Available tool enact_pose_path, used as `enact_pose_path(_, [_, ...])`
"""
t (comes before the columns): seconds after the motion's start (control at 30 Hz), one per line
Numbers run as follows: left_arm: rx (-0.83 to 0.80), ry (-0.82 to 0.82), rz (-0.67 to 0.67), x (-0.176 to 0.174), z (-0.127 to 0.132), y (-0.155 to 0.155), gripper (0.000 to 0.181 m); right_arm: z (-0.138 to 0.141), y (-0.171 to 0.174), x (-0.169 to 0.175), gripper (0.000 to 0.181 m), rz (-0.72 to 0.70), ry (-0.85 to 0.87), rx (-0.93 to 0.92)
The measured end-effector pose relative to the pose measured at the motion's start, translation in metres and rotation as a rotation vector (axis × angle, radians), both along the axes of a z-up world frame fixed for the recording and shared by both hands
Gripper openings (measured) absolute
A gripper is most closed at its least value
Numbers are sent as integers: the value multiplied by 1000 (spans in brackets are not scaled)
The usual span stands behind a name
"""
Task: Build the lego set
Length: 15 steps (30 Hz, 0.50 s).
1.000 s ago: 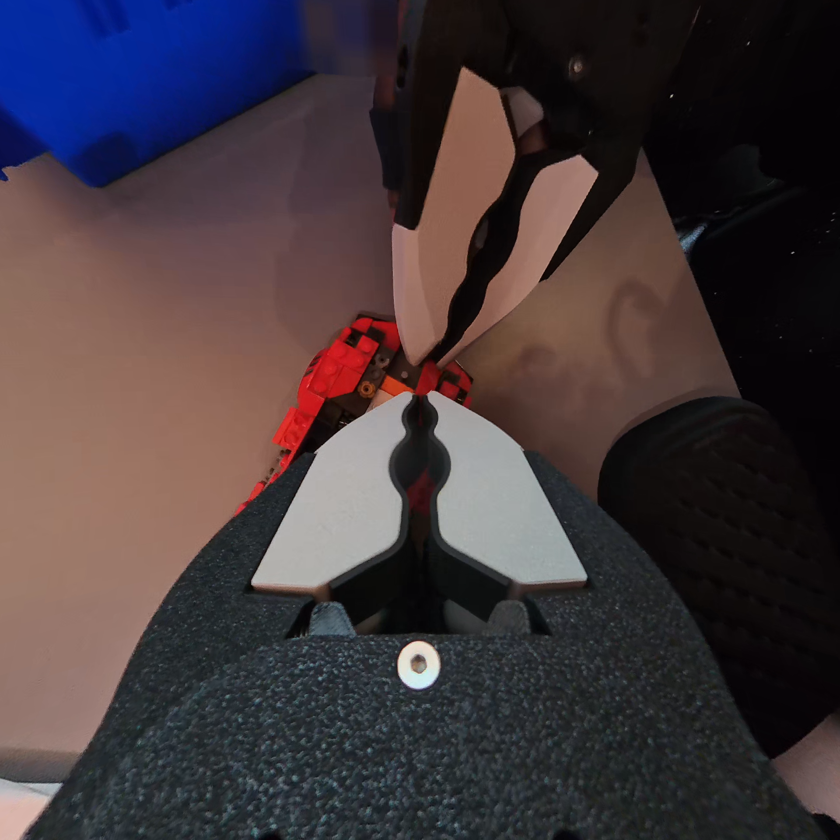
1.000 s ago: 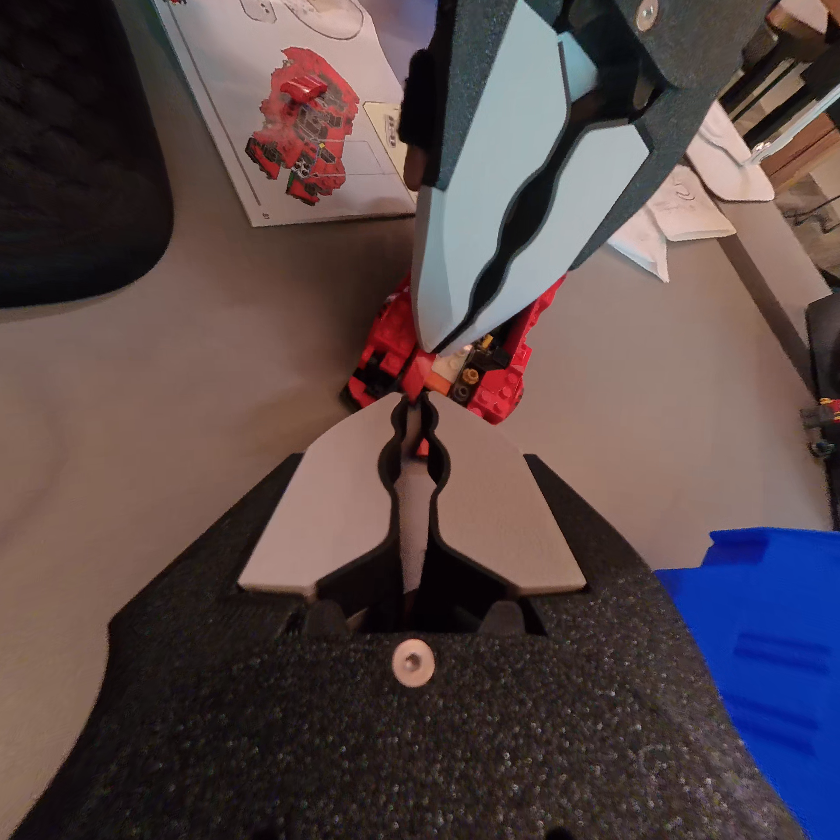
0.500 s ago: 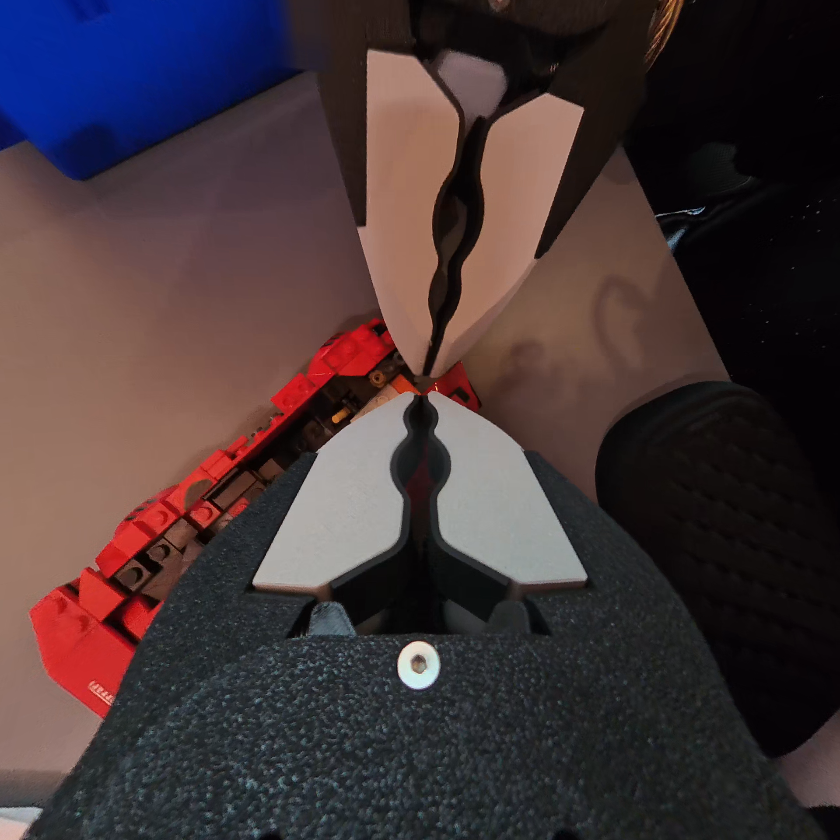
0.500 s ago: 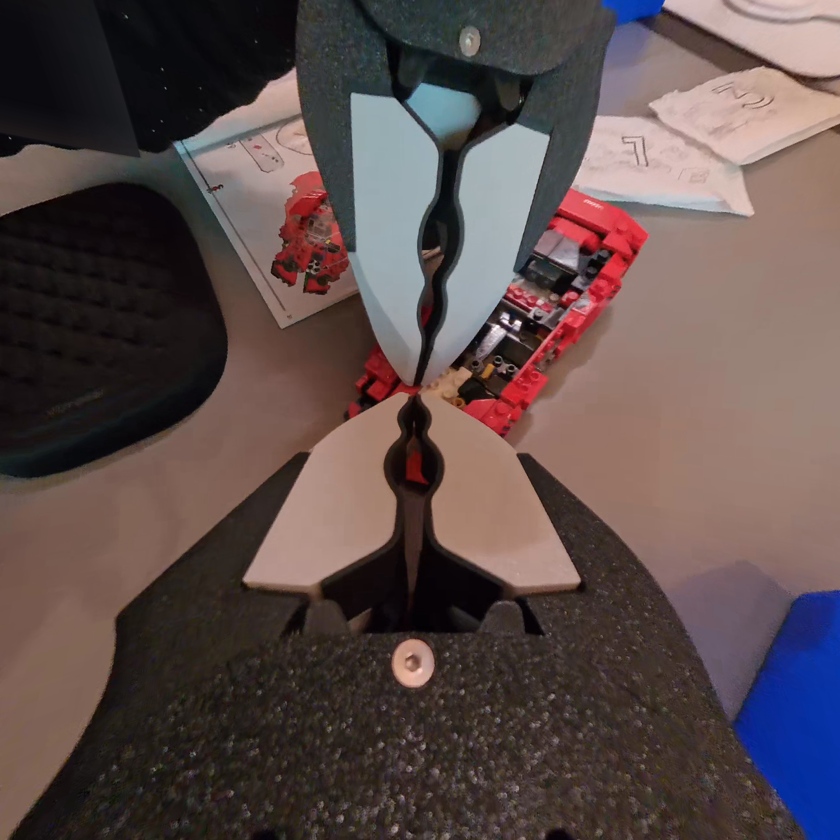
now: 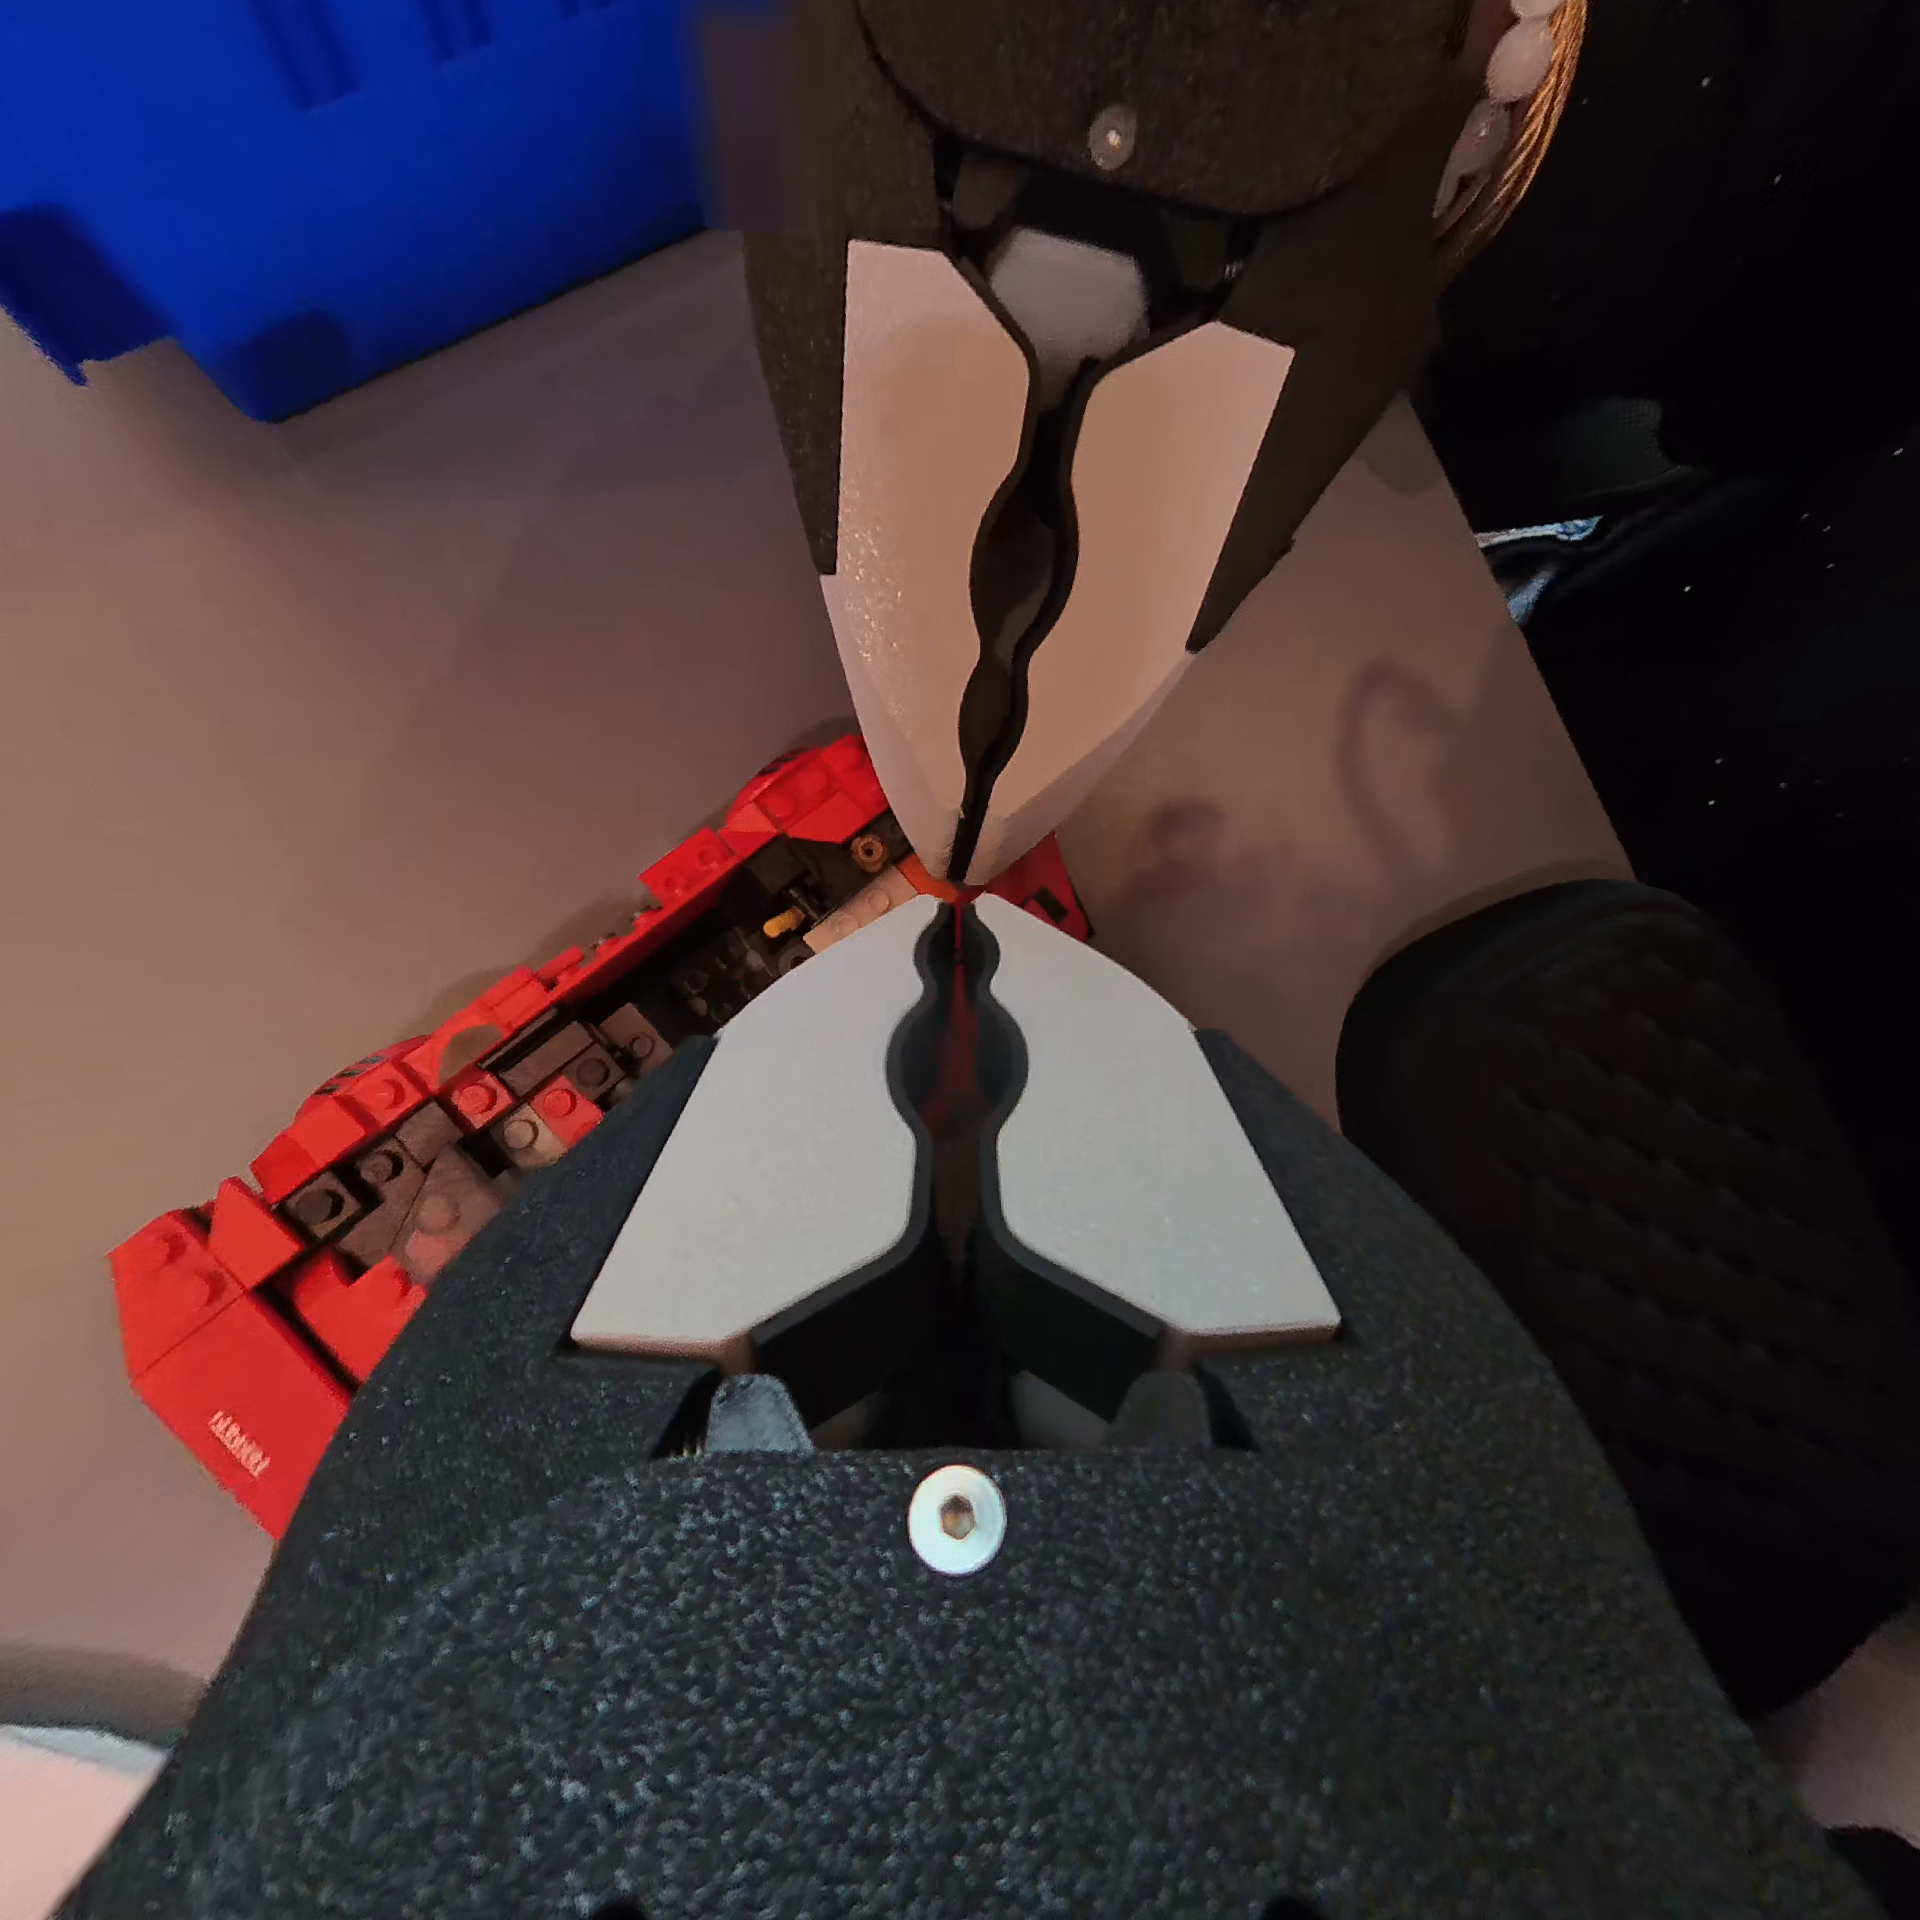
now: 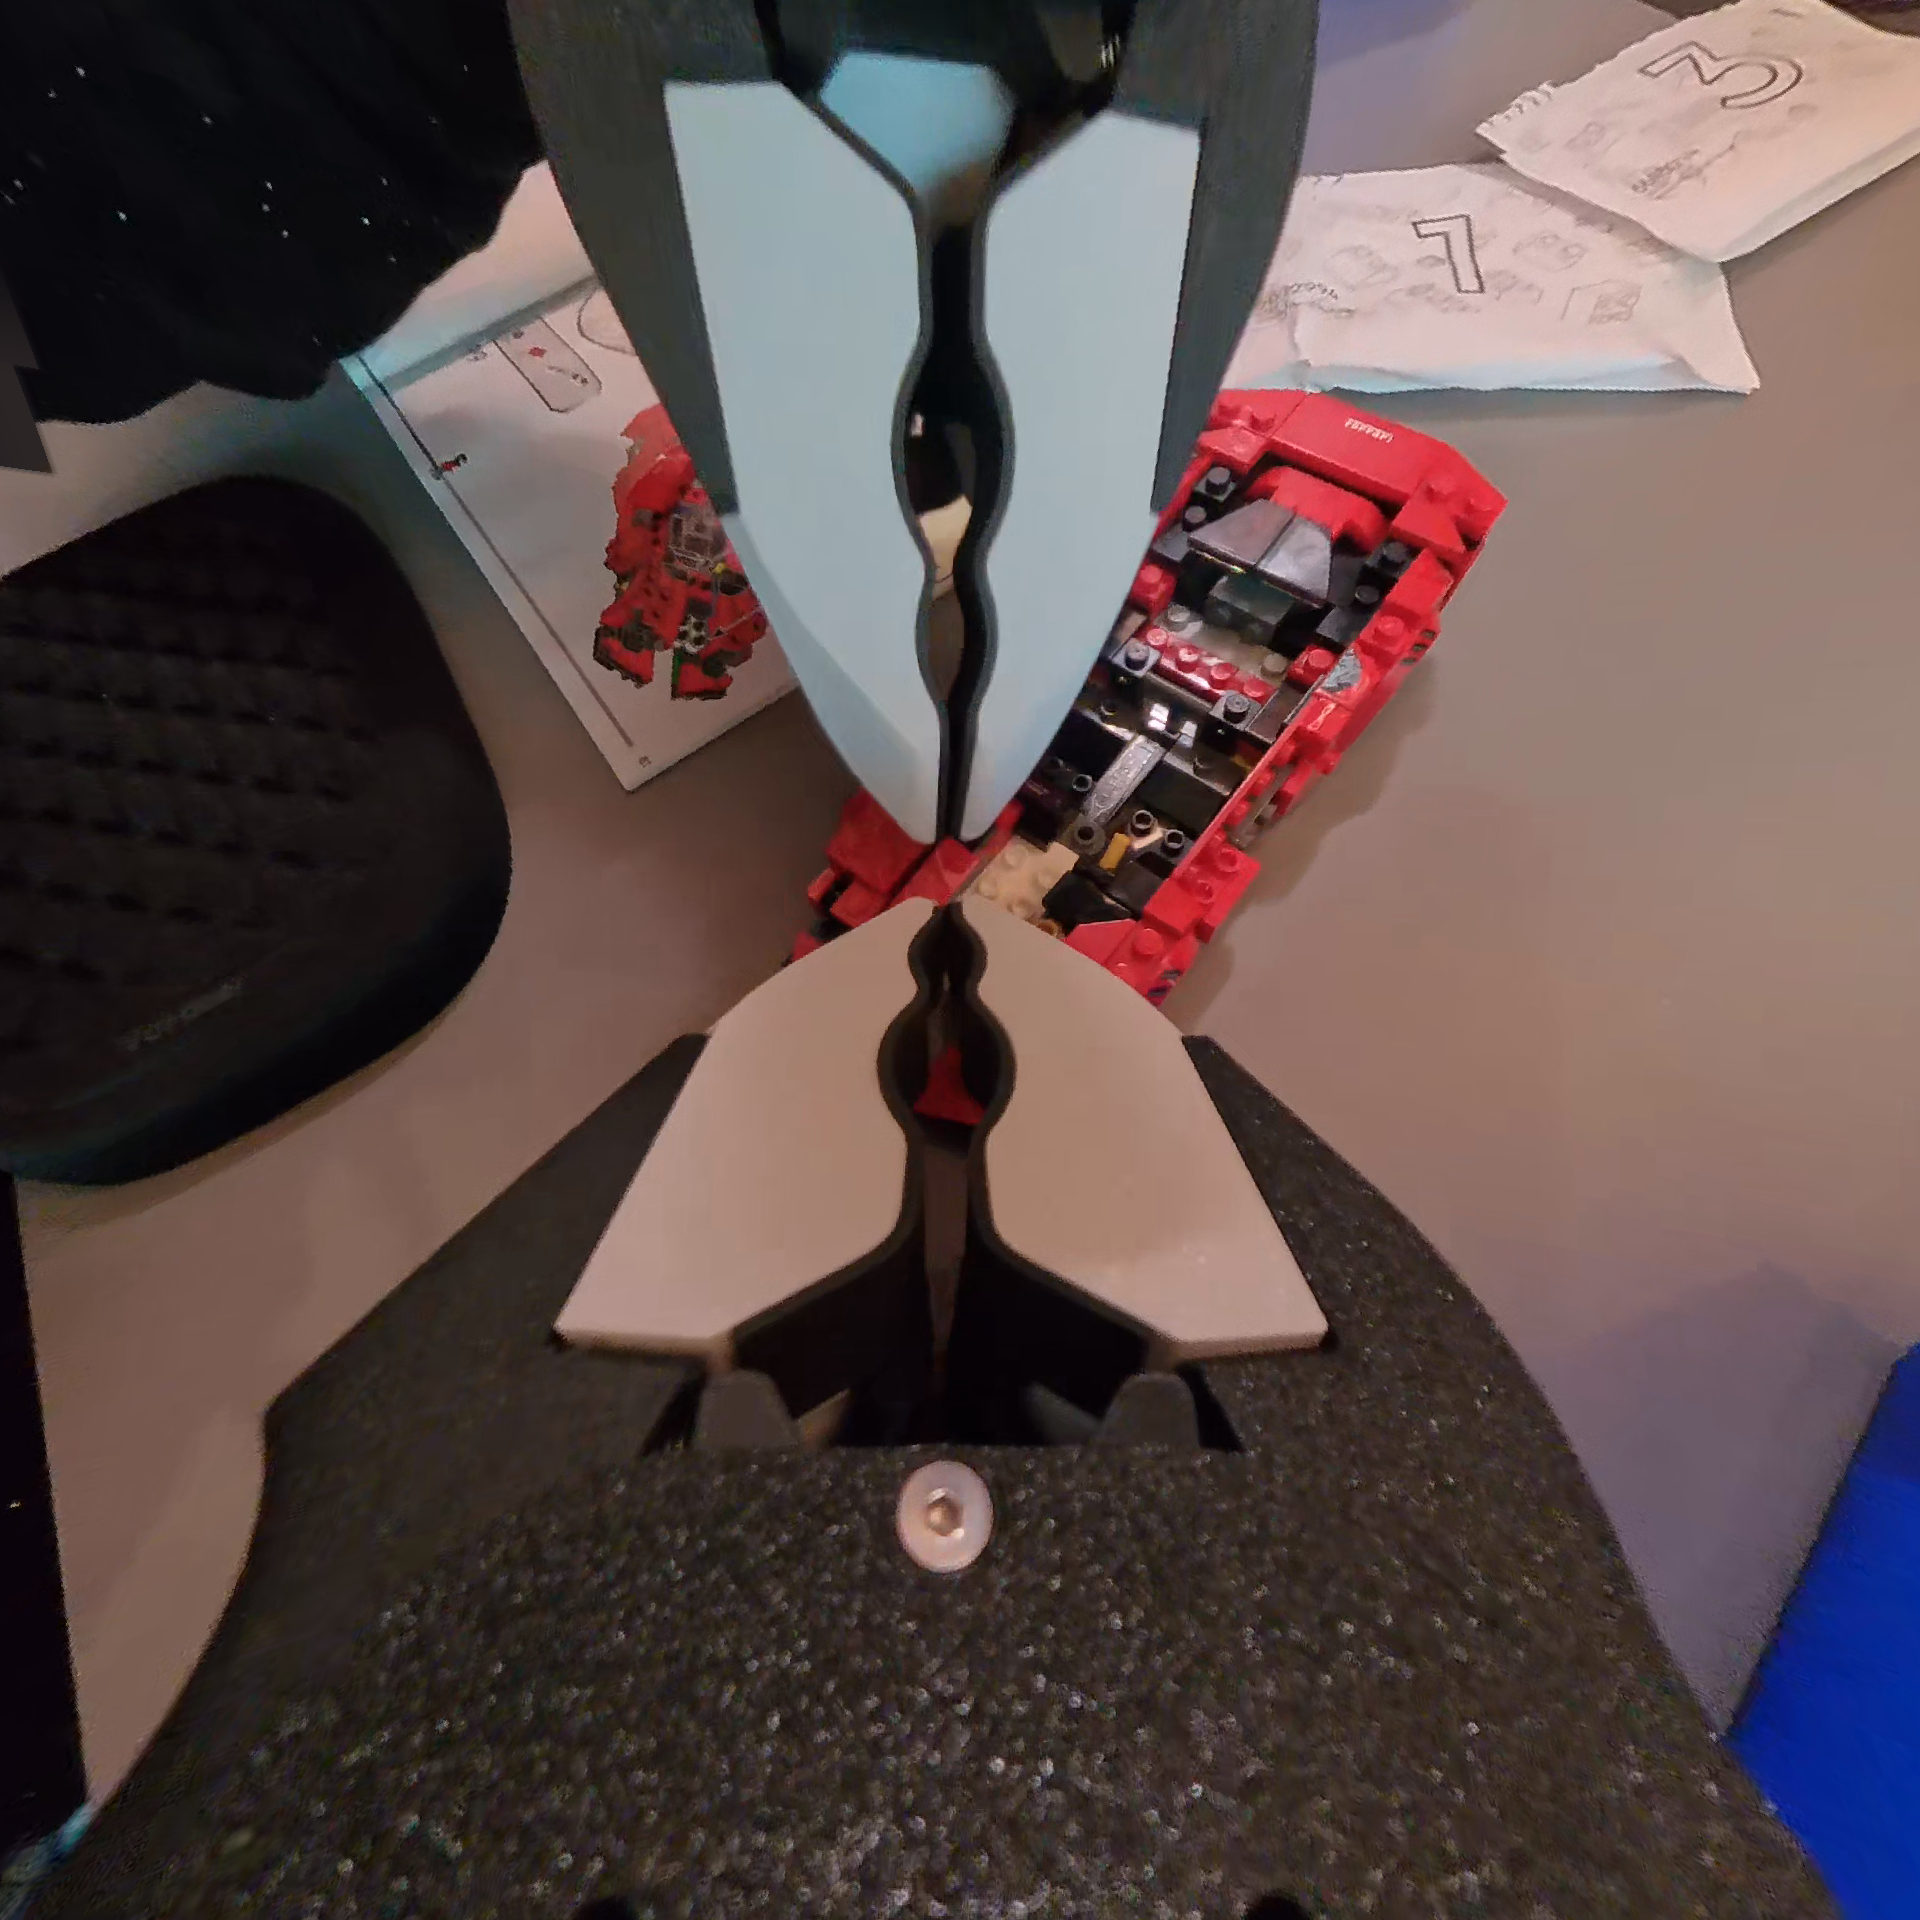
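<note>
A half-built red and black lego car lies on the grey table, and it also shows in the left wrist view. My left gripper and my right gripper meet tip to tip just above the car's near end. Both are shut. A small red piece shows inside the right jaws, and red also shows inside the left jaws. Each gripper shows from above in the other's view: the right, the left. Which part of the car lies under the tips is hidden.
An open instruction booklet lies behind the car. Two crumpled paper bags lie at the back right. A black padded case sits to the left. A blue bin stands nearby, and its corner shows in the right wrist view. Left and right tips are no more than a few centimetres apart.
Both grippers swung round, staying tip to tip over the car; more of the car's length now shows. The right jaws closed from a narrow gap onto red.
</note>
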<state>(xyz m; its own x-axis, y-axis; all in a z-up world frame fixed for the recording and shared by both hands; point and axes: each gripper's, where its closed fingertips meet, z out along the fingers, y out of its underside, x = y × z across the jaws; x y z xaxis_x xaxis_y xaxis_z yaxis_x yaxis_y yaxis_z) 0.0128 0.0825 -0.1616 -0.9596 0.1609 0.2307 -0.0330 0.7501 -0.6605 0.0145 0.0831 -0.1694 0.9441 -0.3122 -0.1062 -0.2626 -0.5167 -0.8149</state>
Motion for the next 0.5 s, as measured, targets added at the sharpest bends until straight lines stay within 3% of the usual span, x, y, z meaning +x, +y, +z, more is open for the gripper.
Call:
enact_pose_path(0.2, [19, -50, 189, 6, 11, 26, 0, -1, -4, 6, 0, -87, 104, -4])
enact_pose_path(0.3, [41, -74, 290, -4, 3, 41, 0, -1, -3, 6, 0, -99, 151, -4])
enact_pose_path(0.5, [109, -76, 404, -14, -24, 43, 0, -3, 3, 5, 0, -109, 192, -18])
